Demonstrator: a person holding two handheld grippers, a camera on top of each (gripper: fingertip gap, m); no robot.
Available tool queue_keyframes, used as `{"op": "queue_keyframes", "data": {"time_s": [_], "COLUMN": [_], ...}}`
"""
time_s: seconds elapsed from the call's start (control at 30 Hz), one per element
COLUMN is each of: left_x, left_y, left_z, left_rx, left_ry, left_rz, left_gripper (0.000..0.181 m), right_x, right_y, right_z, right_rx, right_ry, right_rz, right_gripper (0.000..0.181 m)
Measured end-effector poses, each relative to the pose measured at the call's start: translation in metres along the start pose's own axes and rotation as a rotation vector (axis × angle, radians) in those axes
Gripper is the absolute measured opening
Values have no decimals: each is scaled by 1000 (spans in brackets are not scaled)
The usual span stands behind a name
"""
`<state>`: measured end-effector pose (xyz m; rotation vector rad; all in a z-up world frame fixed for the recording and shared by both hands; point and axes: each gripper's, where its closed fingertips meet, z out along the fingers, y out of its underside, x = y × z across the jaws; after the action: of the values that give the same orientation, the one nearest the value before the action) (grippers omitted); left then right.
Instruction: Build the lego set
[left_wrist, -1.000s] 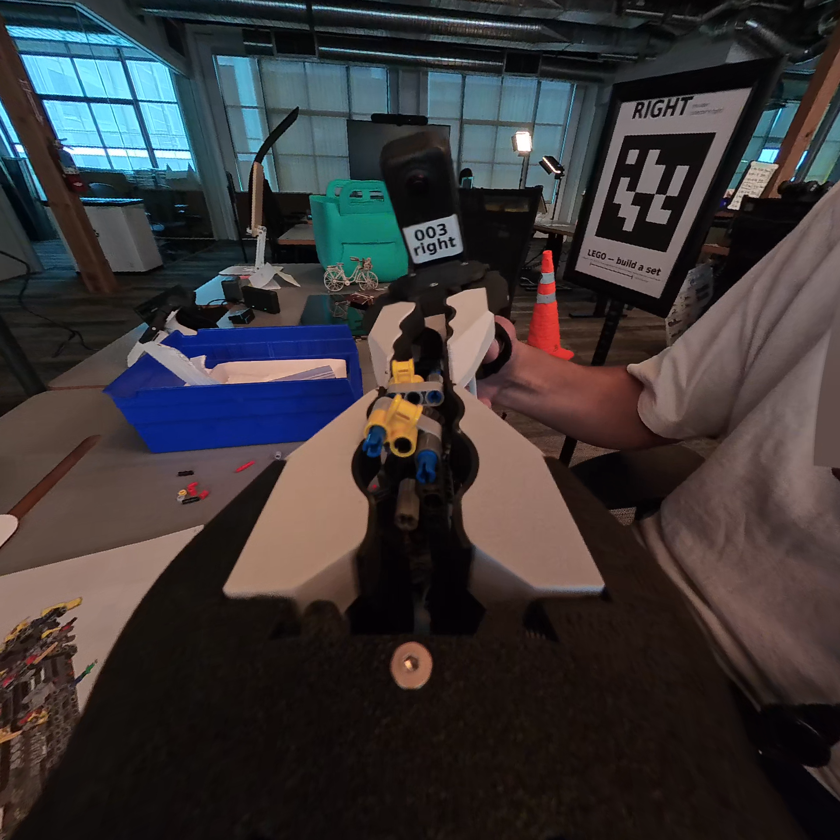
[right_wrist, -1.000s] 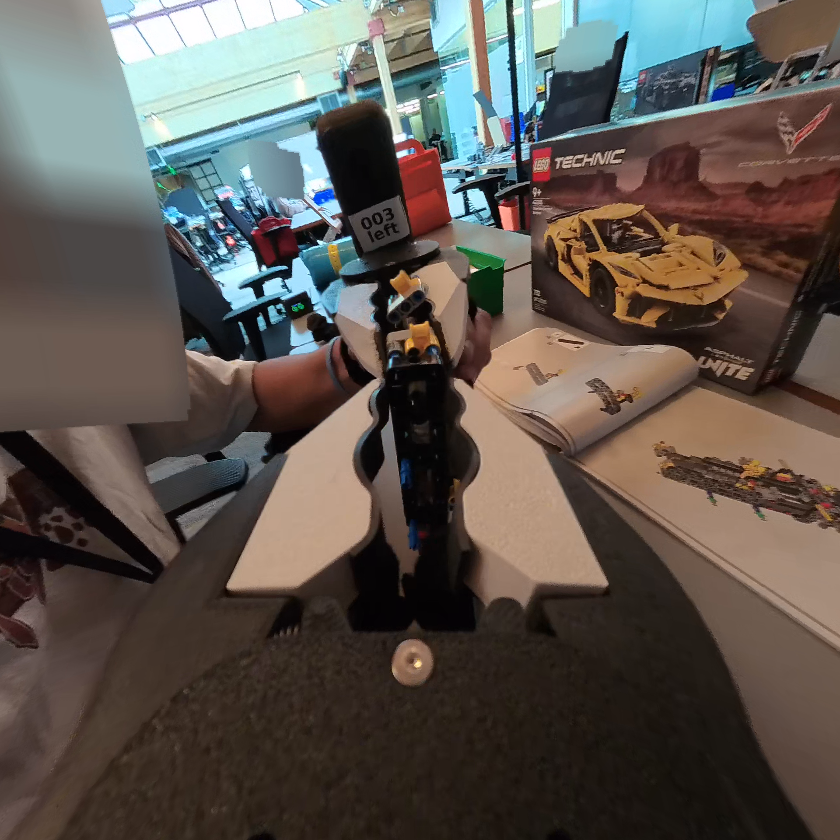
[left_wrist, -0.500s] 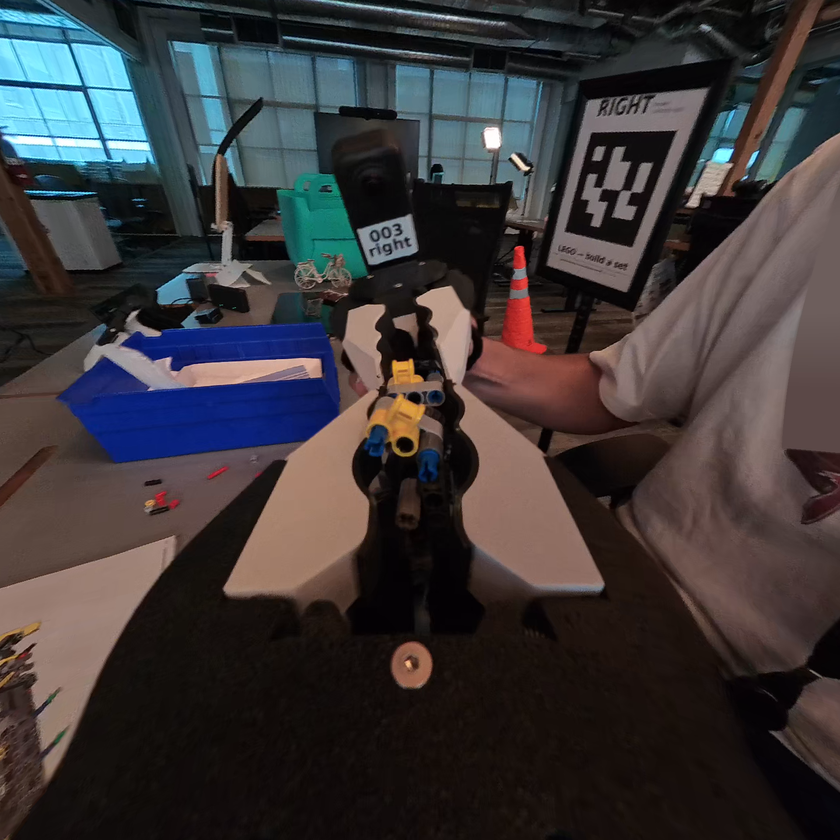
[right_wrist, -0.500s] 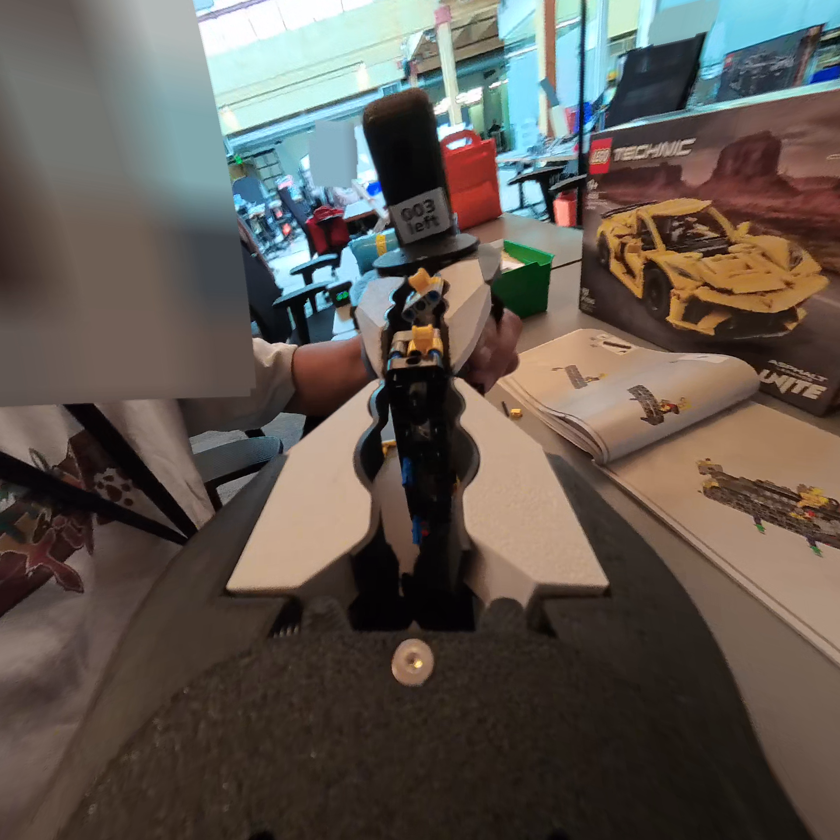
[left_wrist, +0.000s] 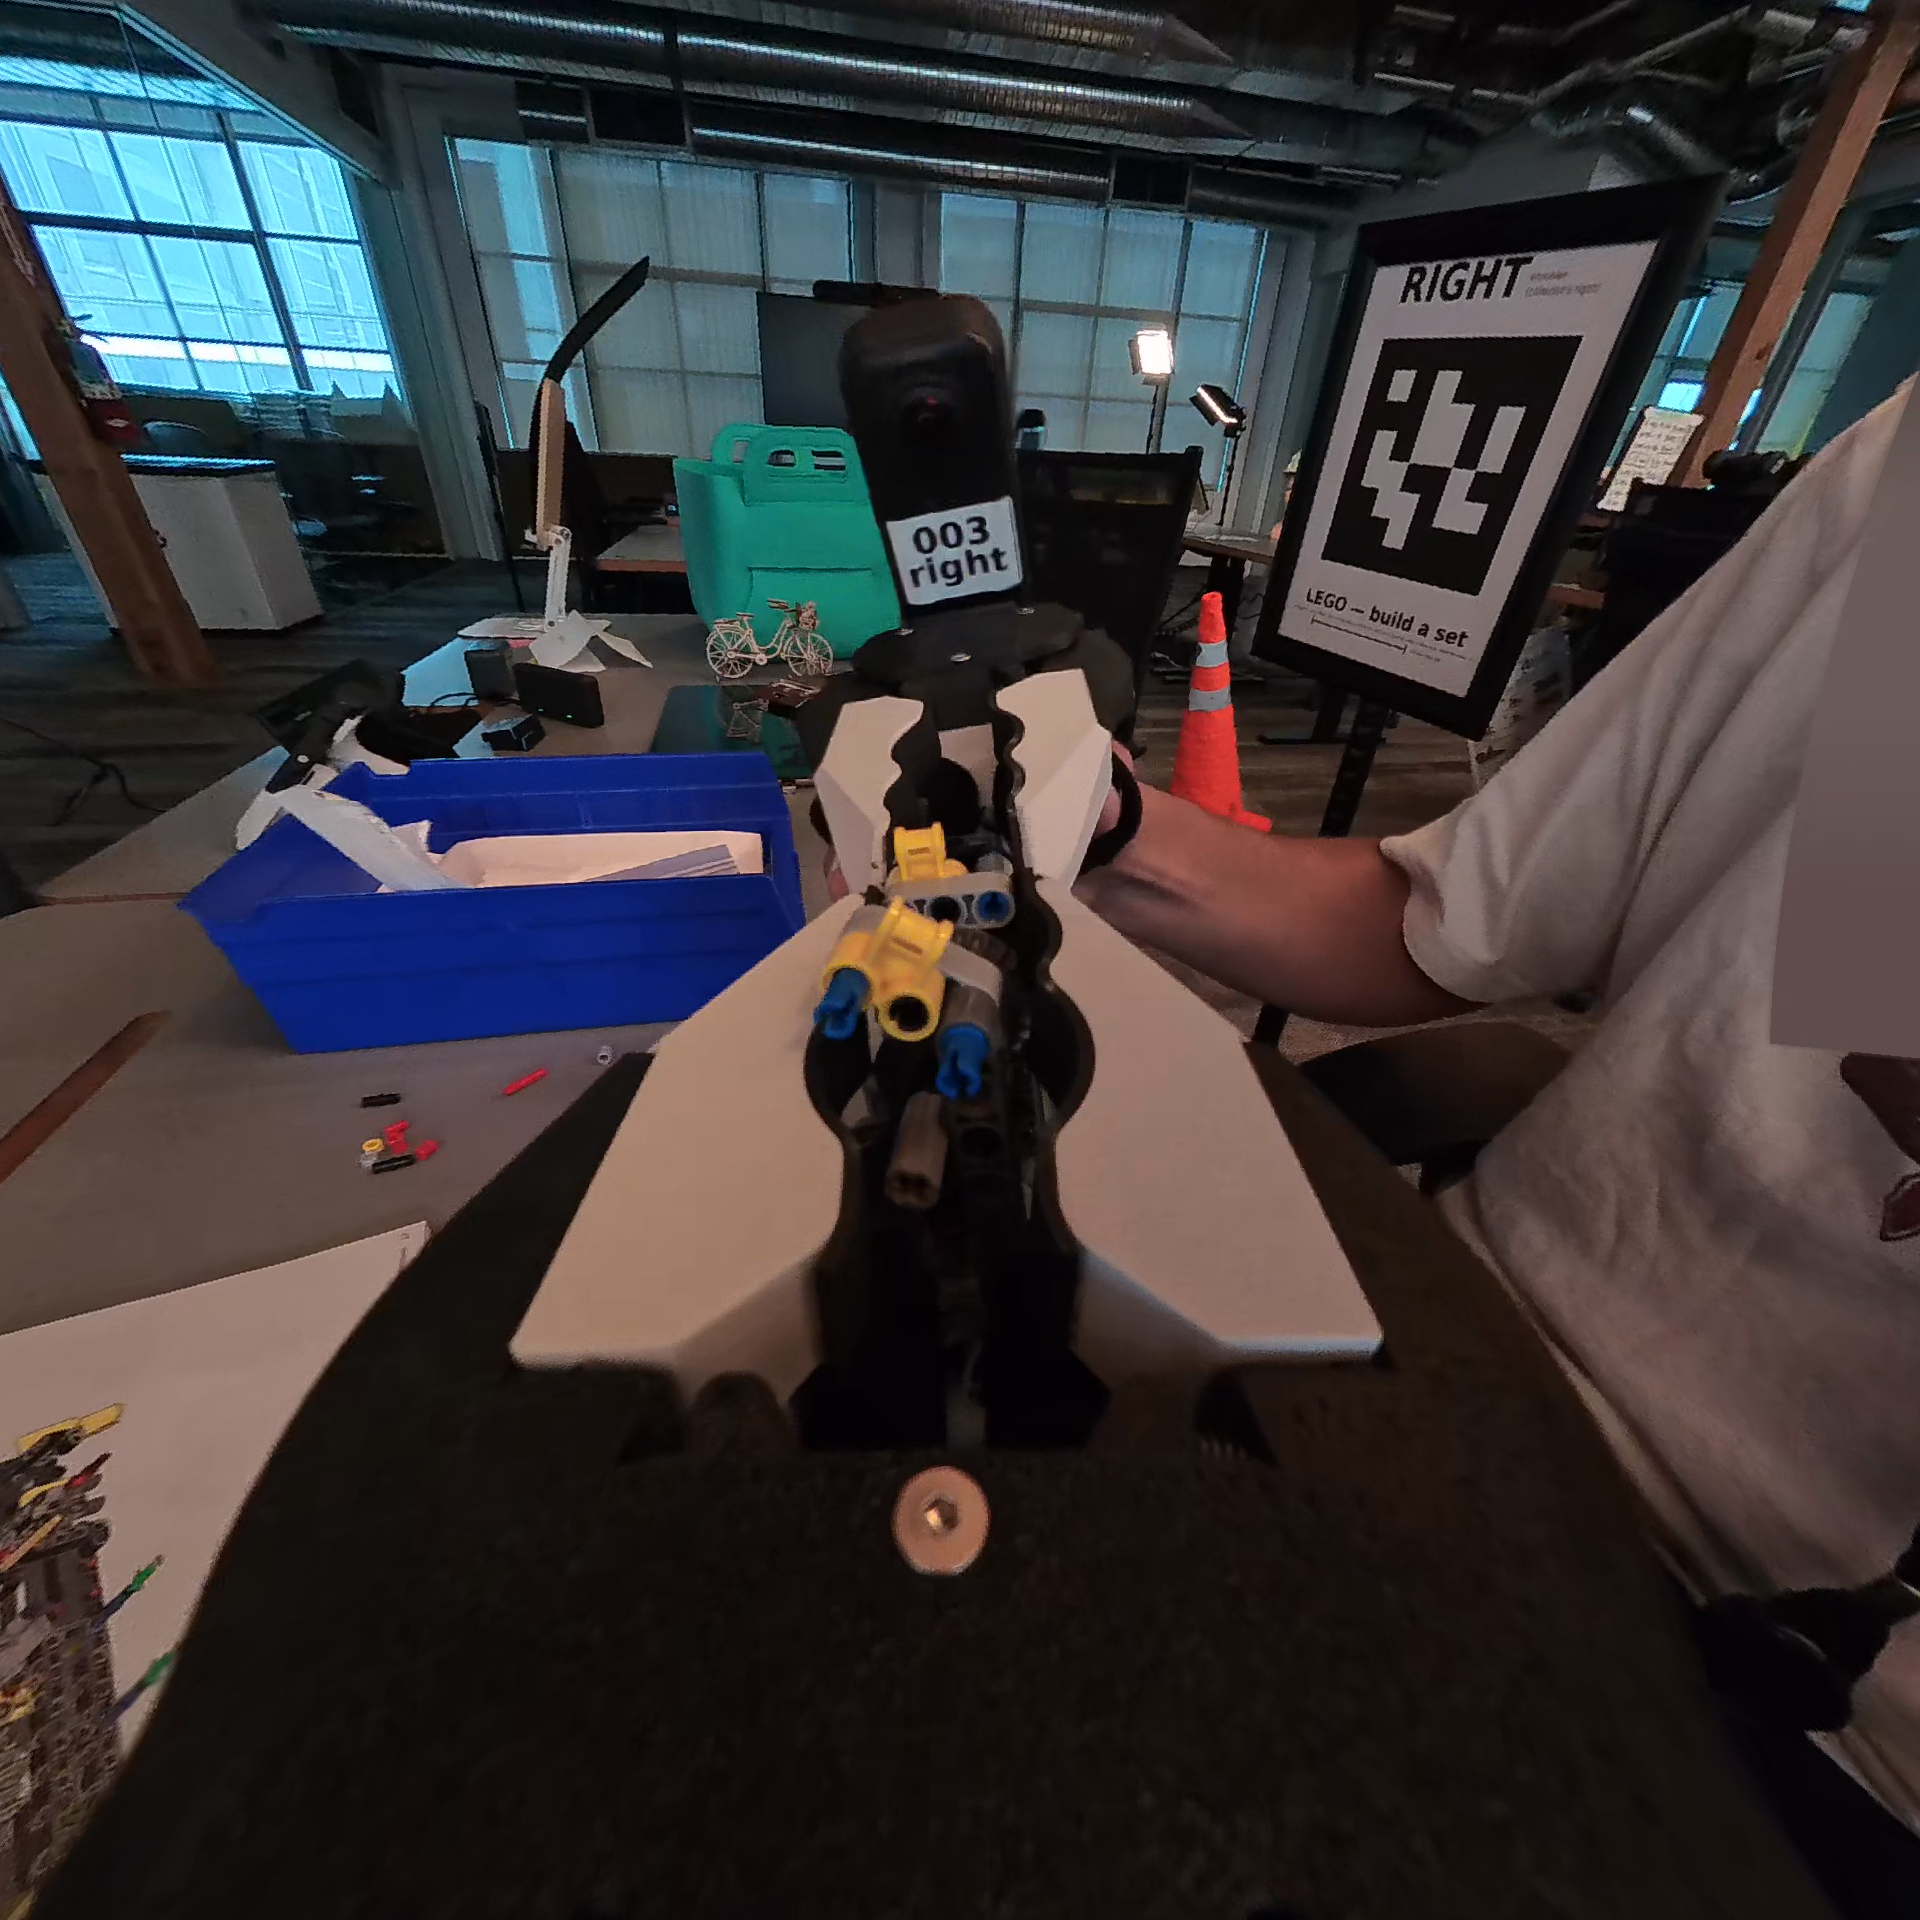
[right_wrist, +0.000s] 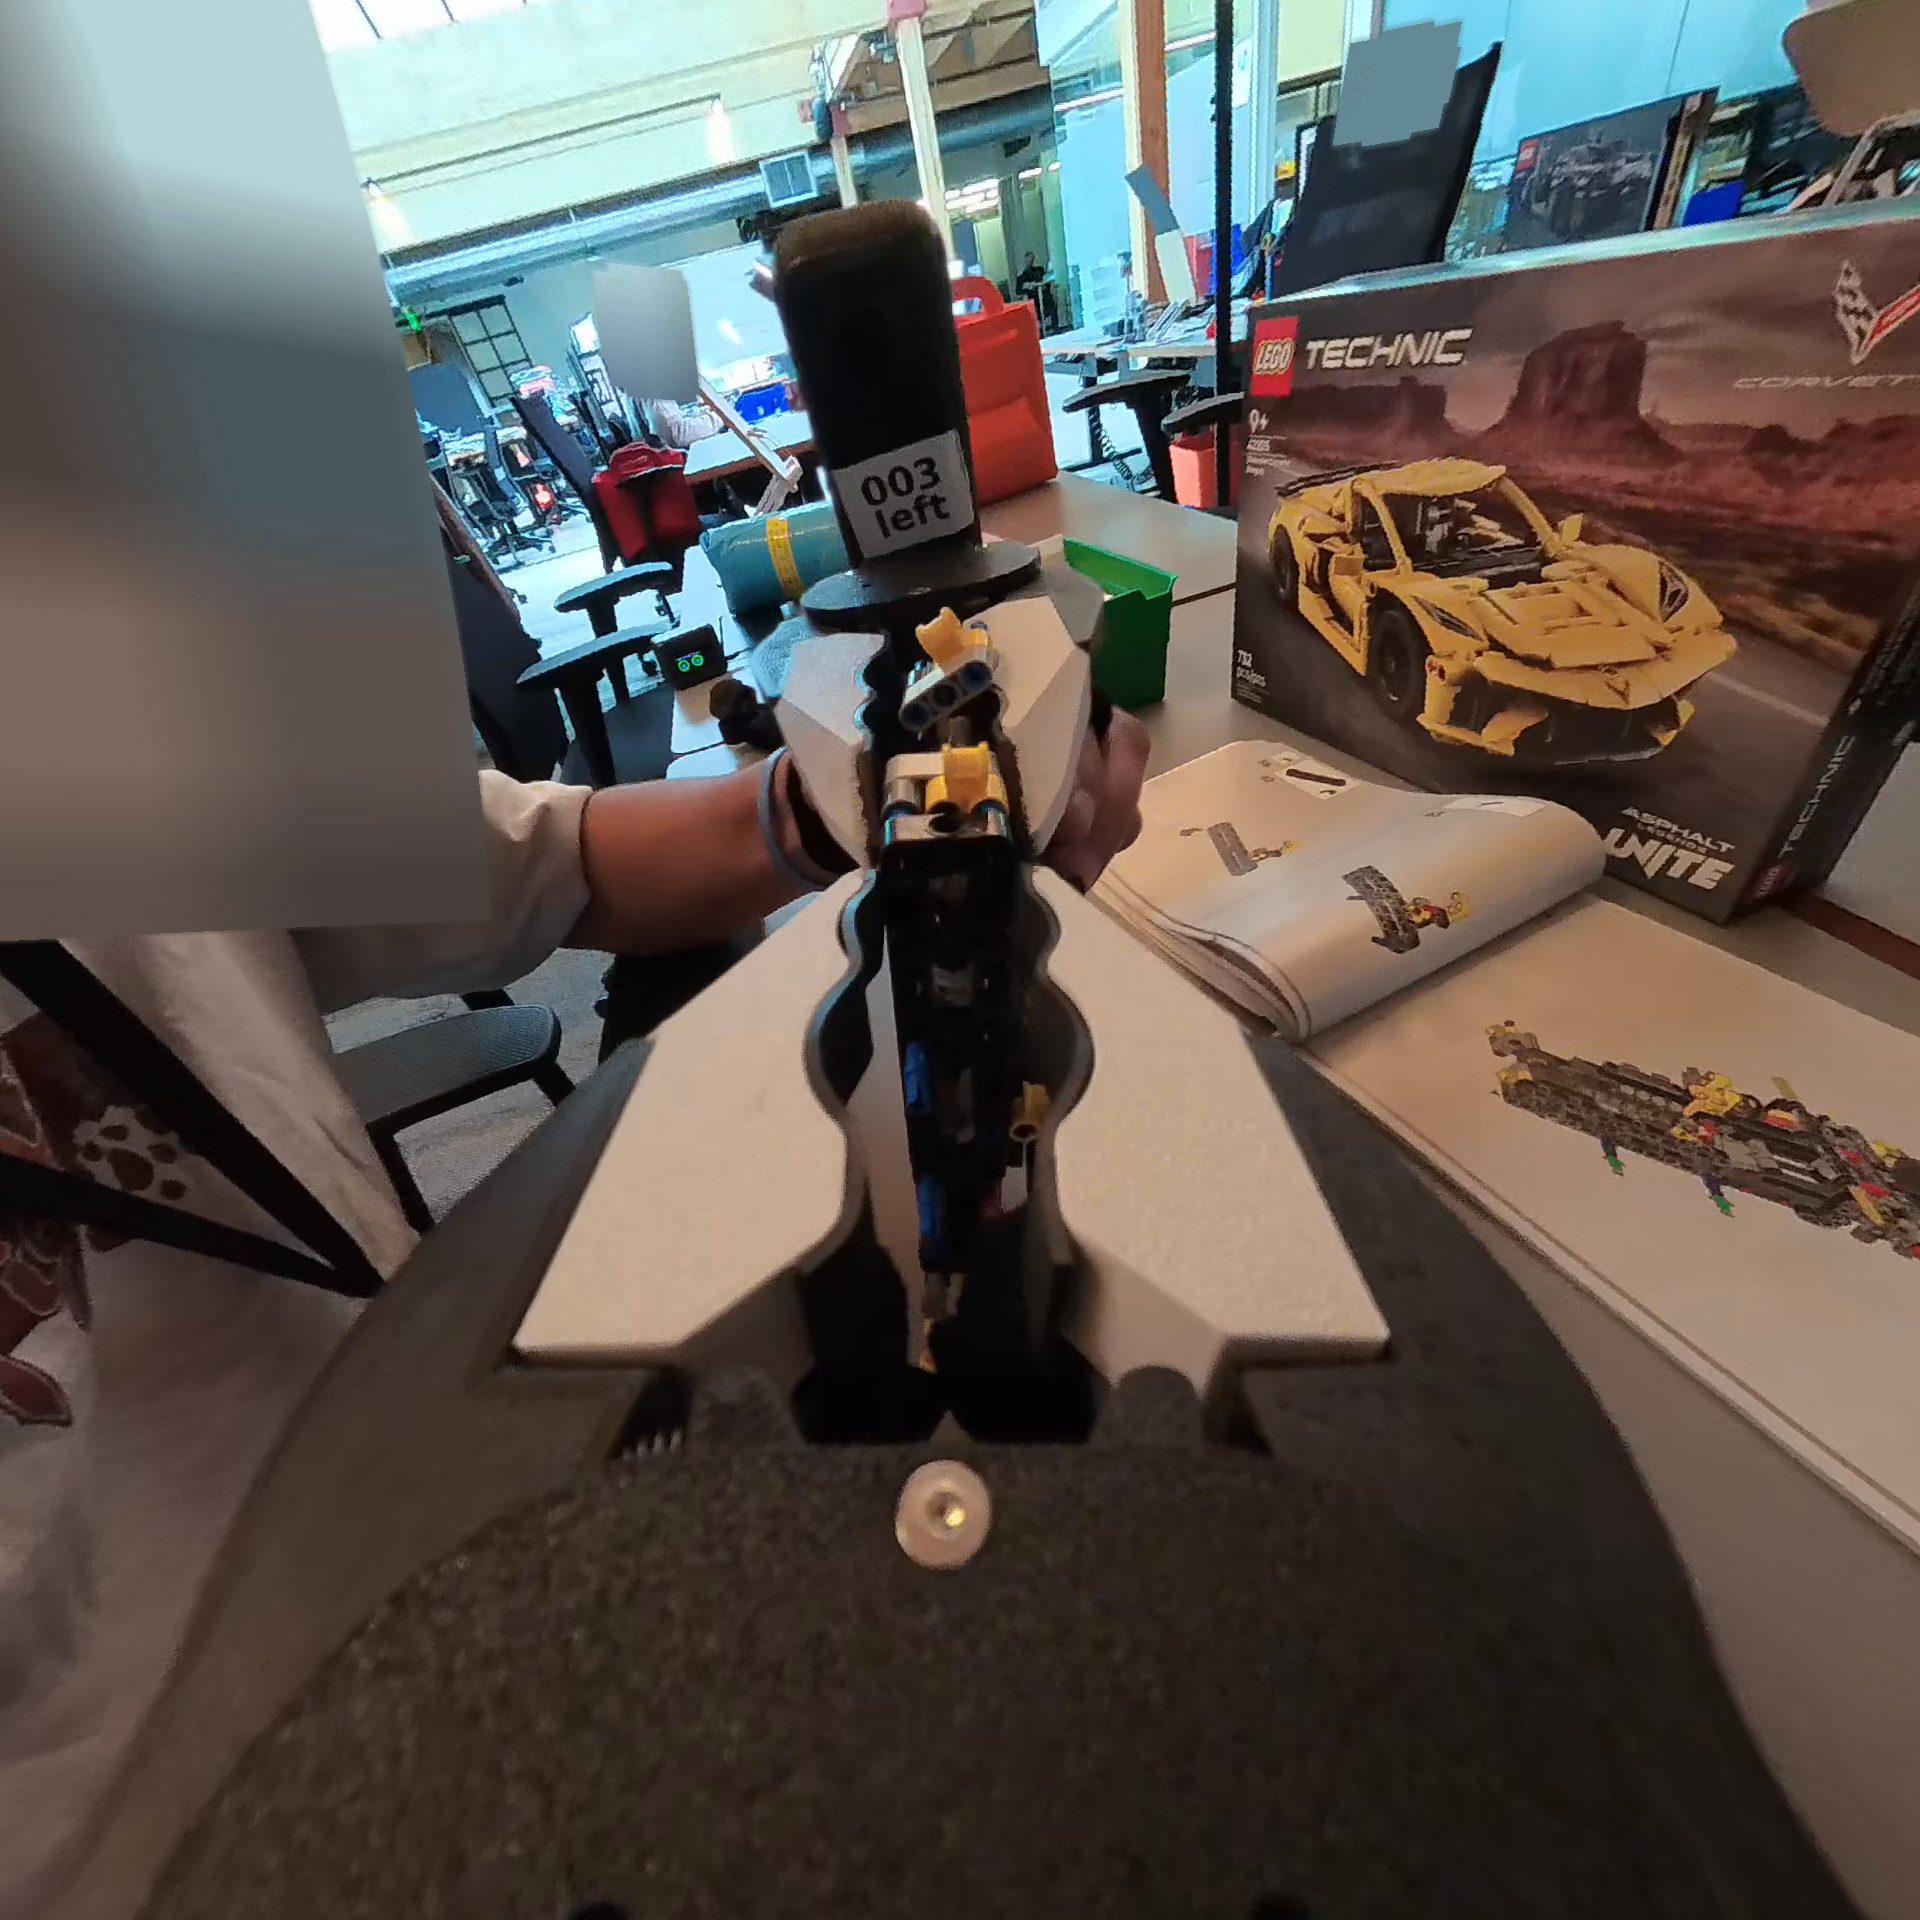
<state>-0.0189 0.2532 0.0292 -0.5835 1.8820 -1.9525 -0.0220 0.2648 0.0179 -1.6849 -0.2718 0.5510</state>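
Note:
A long black Lego Technic assembly runs between my two grippers, which face each other tip to tip above the table edge. My right gripper is shut on it. My left gripper is shut on its other end, where a yellow connector with blue pins and a grey axle stick out. A grey holed beam topped by a yellow piece sits at the meeting point; it also shows in the right wrist view. The right gripper and left gripper each show opposite.
A blue bin with paper stands on the grey table, loose small pieces before it. An open instruction booklet, a printed sheet, the set box and a green bin lie to the right. The person's torso is close. My left and right fingertips are right by each other.
Both grippers swayed sideways together and came back, still shut on the assembly. The assembly has twisted slightly between the fingers.

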Motion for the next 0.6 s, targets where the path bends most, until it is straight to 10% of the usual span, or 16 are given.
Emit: {"op": "queue_keyframes", "data": {"time_s": [0.6], "left_x": [-10], "left_y": [1], "left_z": [-21], "left_rx": [-1], "left_ry": [-43], "left_rz": [21], "left_gripper": [32], "right_x": [3], "right_y": [43], "right_z": [15], "right_rx": [47], "right_ry": [111], "right_rz": [-58], "right_gripper": [18]}}
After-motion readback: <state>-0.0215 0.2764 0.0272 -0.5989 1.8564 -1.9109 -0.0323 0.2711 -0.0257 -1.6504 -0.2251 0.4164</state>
